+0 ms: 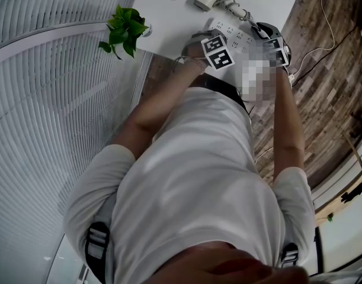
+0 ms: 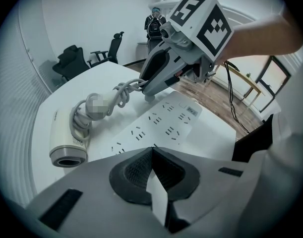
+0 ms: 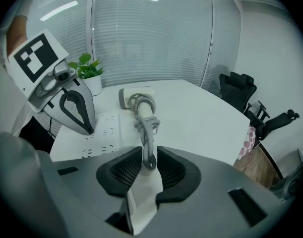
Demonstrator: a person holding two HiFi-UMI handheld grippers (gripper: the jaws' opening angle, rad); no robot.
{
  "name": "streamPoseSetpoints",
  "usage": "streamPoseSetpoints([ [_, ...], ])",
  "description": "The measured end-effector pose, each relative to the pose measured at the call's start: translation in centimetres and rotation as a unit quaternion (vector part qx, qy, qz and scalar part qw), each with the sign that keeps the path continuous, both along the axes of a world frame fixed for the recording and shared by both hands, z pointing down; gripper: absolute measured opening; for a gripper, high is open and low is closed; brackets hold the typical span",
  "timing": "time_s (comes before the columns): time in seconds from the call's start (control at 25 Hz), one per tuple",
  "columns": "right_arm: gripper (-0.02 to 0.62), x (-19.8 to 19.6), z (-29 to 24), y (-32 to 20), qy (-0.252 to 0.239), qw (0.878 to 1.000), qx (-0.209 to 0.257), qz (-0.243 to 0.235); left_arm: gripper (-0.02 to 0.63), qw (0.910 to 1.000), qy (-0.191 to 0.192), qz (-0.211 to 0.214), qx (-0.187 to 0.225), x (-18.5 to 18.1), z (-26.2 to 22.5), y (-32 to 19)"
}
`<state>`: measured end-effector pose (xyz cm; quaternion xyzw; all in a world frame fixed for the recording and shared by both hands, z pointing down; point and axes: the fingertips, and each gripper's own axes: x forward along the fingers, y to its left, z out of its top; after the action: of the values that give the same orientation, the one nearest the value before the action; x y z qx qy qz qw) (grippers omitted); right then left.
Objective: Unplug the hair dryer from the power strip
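Observation:
A white hair dryer (image 2: 67,138) lies on the white table, its grey cord (image 2: 119,94) twisted and running to a plug at the far end of the white power strip (image 2: 166,120). My left gripper (image 2: 152,148) is shut, and its tips rest on the near end of the strip. In the right gripper view, the left gripper (image 3: 90,131) stands on the strip (image 3: 107,133). My right gripper (image 3: 149,155) is open and straddles the cord (image 3: 147,143) just above the white plug. It reaches down to the strip in the left gripper view as well.
A potted plant (image 1: 126,31) stands at the table's corner by the blinds. Black office chairs (image 3: 238,90) stand beyond the far side of the table. Wooden floor with loose cables (image 1: 329,70) lies to the right. A person (image 2: 155,26) stands far back in the room.

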<state>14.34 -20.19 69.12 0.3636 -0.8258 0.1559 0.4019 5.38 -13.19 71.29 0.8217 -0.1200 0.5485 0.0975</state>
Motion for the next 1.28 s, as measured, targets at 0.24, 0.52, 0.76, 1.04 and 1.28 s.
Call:
streamPoseSetpoints([
  [0.24,0.153,0.5,-1.1,0.5,-0.020,0.999,0.007,0.034,0.029,0.9993,0.031,0.003,0.021,0.0,-0.2,0.2],
  [0.52,0.153,0.7,-4.9,1.4,-0.077,0.992,0.042,0.088,0.029,0.9898,0.125,-0.038,0.056,1.5,-4.8,-1.1],
  [0.76,0.150,0.4,-9.7,2.4,-0.128,0.981,0.074,0.126,0.029,0.9627,0.238,-0.096,0.087,1.6,-12.0,-1.9],
  [1.04,0.116,-0.9,-17.1,3.8,-0.184,0.964,0.121,0.151,0.029,0.9249,0.340,-0.131,0.109,1.2,-20.6,-2.7],
  [1.28,0.097,-2.2,-23.0,5.2,-0.220,0.950,0.153,0.160,0.029,0.8970,0.399,-0.129,0.138,0.8,-27.1,-2.2],
])
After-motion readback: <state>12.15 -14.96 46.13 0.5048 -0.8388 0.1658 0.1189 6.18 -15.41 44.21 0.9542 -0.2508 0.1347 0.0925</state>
